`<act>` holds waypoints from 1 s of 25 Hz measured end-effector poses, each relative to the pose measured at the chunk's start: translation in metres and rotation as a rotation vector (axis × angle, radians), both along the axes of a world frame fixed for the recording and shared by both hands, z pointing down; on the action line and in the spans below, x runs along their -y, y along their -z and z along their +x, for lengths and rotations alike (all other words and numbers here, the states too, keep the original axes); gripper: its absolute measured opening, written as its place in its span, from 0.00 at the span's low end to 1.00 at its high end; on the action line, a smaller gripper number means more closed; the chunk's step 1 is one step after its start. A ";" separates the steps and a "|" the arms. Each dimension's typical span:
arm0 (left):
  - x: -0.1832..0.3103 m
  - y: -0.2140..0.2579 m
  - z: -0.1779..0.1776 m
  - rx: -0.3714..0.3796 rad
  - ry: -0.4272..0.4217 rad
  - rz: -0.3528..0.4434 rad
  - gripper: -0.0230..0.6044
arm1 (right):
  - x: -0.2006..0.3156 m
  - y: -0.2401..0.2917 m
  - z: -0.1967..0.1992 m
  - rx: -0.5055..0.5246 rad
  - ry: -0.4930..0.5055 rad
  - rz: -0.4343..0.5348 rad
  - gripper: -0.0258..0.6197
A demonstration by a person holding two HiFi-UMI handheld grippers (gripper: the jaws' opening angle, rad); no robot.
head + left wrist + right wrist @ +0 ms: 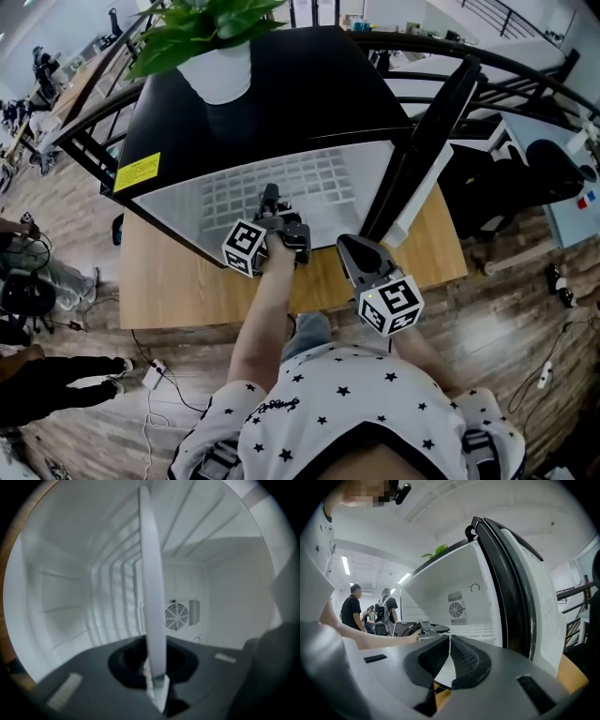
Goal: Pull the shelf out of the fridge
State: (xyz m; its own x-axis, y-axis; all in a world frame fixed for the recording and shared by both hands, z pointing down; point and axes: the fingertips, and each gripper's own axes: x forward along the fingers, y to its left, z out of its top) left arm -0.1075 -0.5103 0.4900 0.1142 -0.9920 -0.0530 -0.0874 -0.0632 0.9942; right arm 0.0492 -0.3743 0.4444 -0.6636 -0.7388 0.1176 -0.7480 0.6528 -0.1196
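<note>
A black mini fridge (281, 103) stands on a wooden table with its door (431, 141) swung open to the right. Inside lies a white wire shelf (281, 183). My left gripper (272, 204) reaches level into the opening and is shut on the shelf's front edge. In the left gripper view that edge (152, 597) runs as a white upright slab between the jaws of the left gripper (157, 677). My right gripper (349, 248) hovers in front of the door's lower corner, shut with nothing in it (449, 641); from there the shelf (473, 630) shows inside.
A potted plant (220, 70) sits on the fridge top. A fan grille (176, 616) is on the fridge's back wall. The table (169, 281) has a bare strip in front of the fridge. People (351, 606) stand in the background at left.
</note>
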 end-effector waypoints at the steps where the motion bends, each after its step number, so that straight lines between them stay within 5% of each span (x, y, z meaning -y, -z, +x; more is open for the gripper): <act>1: 0.000 0.001 0.000 0.000 0.001 0.001 0.10 | 0.001 0.000 -0.001 -0.001 0.000 -0.001 0.08; 25: -0.015 0.000 0.003 -0.058 0.009 -0.007 0.09 | -0.034 -0.011 0.005 -0.002 -0.003 -0.019 0.08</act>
